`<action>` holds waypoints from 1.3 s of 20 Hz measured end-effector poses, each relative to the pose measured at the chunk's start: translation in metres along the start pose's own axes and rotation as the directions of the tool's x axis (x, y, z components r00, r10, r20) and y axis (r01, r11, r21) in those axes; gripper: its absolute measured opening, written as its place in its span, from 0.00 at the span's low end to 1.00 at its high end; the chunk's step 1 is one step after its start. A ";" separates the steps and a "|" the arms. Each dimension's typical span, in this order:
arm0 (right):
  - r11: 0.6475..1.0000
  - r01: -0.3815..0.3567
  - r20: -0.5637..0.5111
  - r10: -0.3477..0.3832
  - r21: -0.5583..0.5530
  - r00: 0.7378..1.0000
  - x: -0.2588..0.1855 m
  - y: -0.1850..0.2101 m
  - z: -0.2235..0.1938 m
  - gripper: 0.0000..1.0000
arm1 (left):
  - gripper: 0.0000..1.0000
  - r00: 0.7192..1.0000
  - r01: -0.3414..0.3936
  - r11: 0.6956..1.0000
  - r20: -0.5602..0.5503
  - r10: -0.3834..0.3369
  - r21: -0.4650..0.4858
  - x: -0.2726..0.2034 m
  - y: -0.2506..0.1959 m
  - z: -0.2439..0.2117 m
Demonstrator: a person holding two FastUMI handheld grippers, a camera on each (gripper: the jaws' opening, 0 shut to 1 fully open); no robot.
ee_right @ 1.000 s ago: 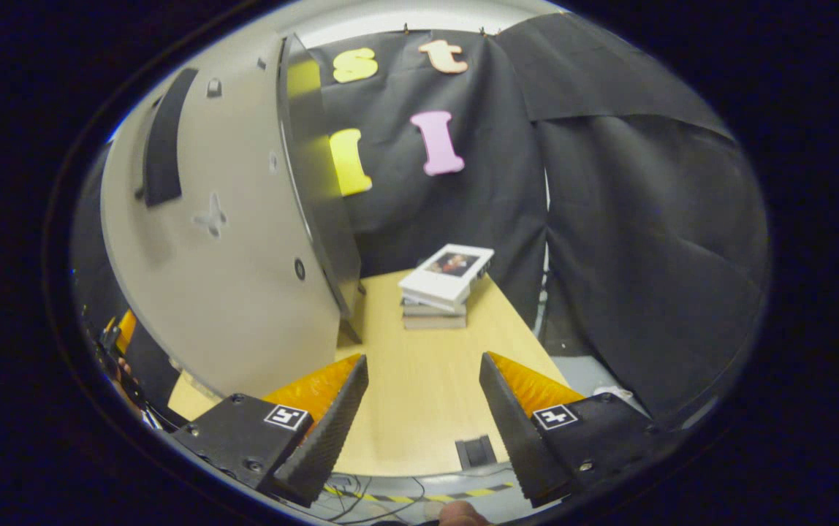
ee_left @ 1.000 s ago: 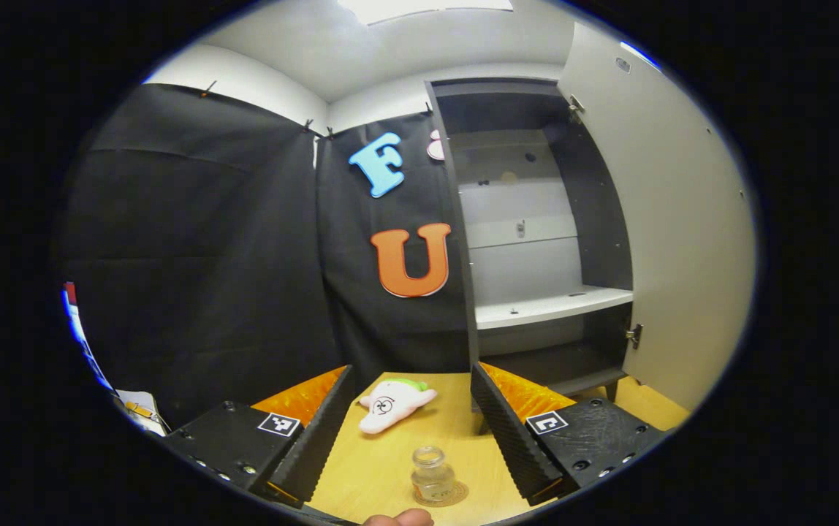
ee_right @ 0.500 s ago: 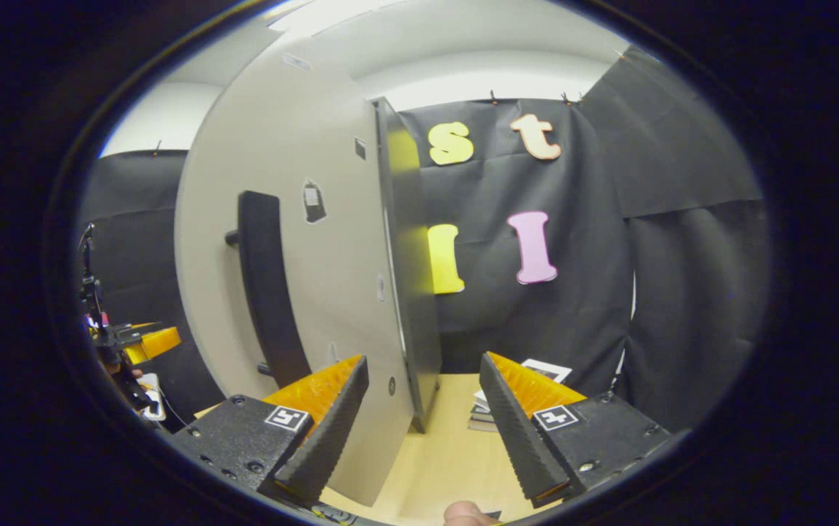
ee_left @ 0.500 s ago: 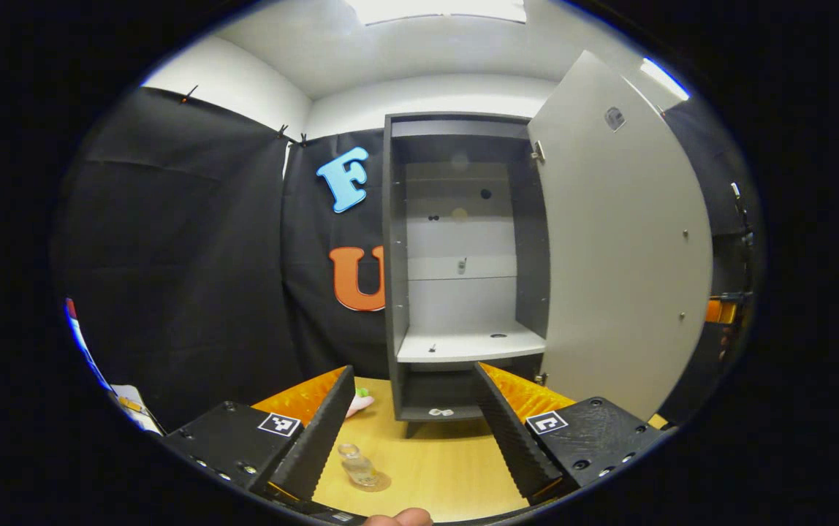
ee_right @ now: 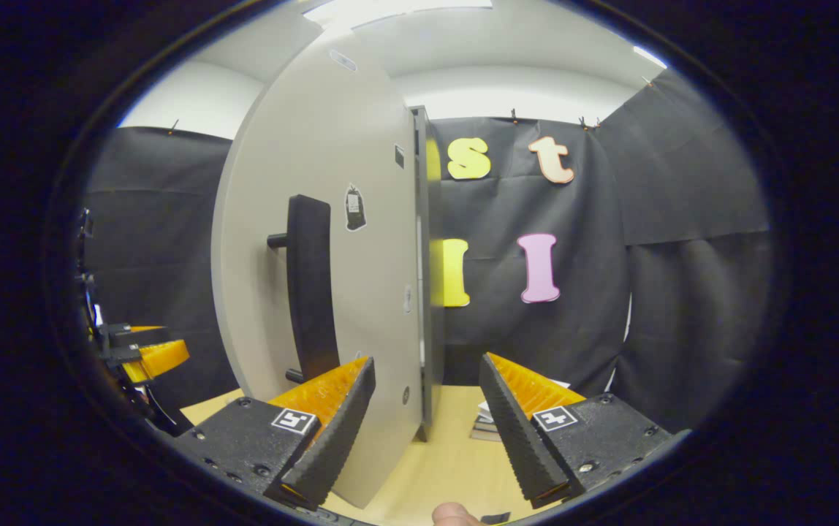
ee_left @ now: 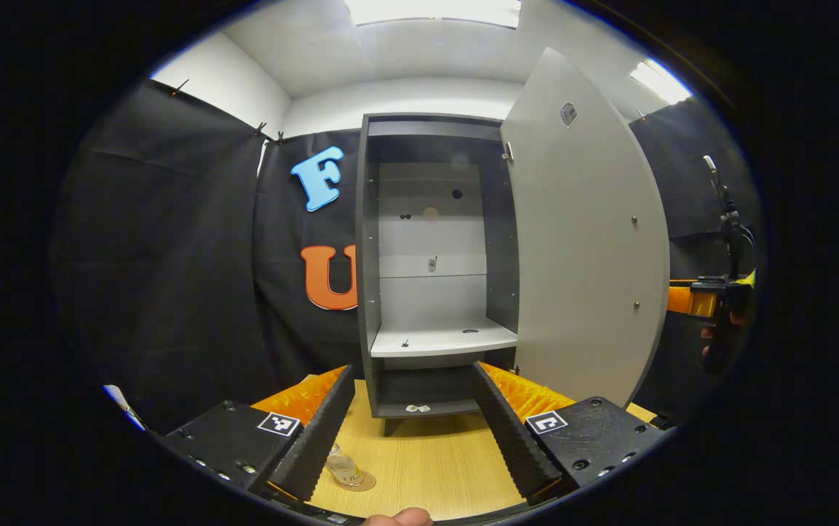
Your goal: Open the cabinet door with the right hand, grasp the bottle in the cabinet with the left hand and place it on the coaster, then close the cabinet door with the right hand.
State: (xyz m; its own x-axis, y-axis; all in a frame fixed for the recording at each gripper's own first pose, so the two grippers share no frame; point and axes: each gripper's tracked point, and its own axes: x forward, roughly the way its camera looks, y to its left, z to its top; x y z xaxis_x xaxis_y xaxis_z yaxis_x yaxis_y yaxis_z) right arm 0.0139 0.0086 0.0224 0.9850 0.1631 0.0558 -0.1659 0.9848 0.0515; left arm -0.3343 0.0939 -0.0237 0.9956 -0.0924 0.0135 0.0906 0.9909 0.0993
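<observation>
The small clear glass bottle (ee_left: 340,466) stands upright on the round coaster (ee_left: 362,482) on the wooden table, low in the left gripper view and partly hidden by one finger. My left gripper (ee_left: 412,367) is open, holds nothing and faces the open grey cabinet (ee_left: 434,241). Its pale door (ee_left: 580,248) is swung out to the right. In the right gripper view the door's outer face (ee_right: 361,219) carries a black bar handle (ee_right: 310,285). My right gripper (ee_right: 427,358) is open in front of the door, just right of the handle and not touching it.
The white cabinet shelf (ee_left: 441,340) holds only small fittings. The other gripper (ee_left: 712,303) and a hand show past the door's edge. A stack of books (ee_right: 489,427) lies on the table behind the door. Black cloth walls close in all round.
The left gripper drew back from the bottle on its coaster and turned to face the cabinet. The right gripper rose and swung from the table and books toward the door's handle side.
</observation>
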 end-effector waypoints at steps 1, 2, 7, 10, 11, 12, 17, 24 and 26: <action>1.000 -0.017 -0.002 0.017 0.005 1.000 0.005 0.012 0.000 0.89 | 0.96 1.000 -0.006 1.000 -0.004 0.006 -0.009 0.001 0.006 -0.002; 1.000 -0.024 -0.006 0.024 0.003 1.000 0.009 0.022 0.000 0.94 | 0.96 1.000 -0.014 1.000 -0.008 0.014 -0.017 0.002 0.014 -0.004; 1.000 -0.005 0.026 0.005 -0.028 1.000 0.027 0.057 0.013 0.93 | 0.96 0.999 -0.045 0.998 -0.031 0.044 -0.040 0.001 0.056 -0.020; 1.000 0.025 0.047 -0.024 -0.007 0.999 0.041 0.067 0.015 0.89 | 0.96 0.998 -0.053 0.998 -0.046 0.051 -0.040 0.000 0.078 -0.030; 1.000 0.030 0.046 -0.030 0.004 0.998 0.046 0.071 0.013 0.89 | 0.95 0.998 -0.053 0.998 -0.048 0.051 -0.039 -0.002 0.083 -0.031; 0.999 0.035 0.043 -0.035 0.012 0.998 0.049 0.074 0.013 0.93 | 0.95 0.998 -0.051 0.998 -0.048 0.049 -0.038 0.000 0.089 -0.033; 0.997 0.073 0.053 -0.073 0.008 0.996 0.063 0.095 0.014 0.93 | 0.95 0.999 -0.014 0.999 -0.037 0.012 -0.048 0.012 0.109 -0.034; 0.988 0.093 -0.069 -0.085 0.120 0.994 0.082 0.138 -0.015 0.94 | 0.95 0.993 0.100 0.994 -0.049 -0.103 -0.047 0.005 0.100 -0.047; 0.991 0.053 -0.100 -0.041 0.122 0.994 0.093 0.153 -0.022 0.95 | 0.95 0.991 0.103 0.994 -0.080 -0.107 -0.049 0.004 0.100 -0.059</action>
State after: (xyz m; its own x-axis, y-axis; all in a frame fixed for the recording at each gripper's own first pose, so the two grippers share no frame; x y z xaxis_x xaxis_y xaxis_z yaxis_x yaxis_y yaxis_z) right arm 0.0811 0.1755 0.0140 0.9907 0.1276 -0.0467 -0.1176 0.9774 0.1754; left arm -0.3197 0.1980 -0.0727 0.9789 -0.1894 -0.0769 0.1936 0.9797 0.0518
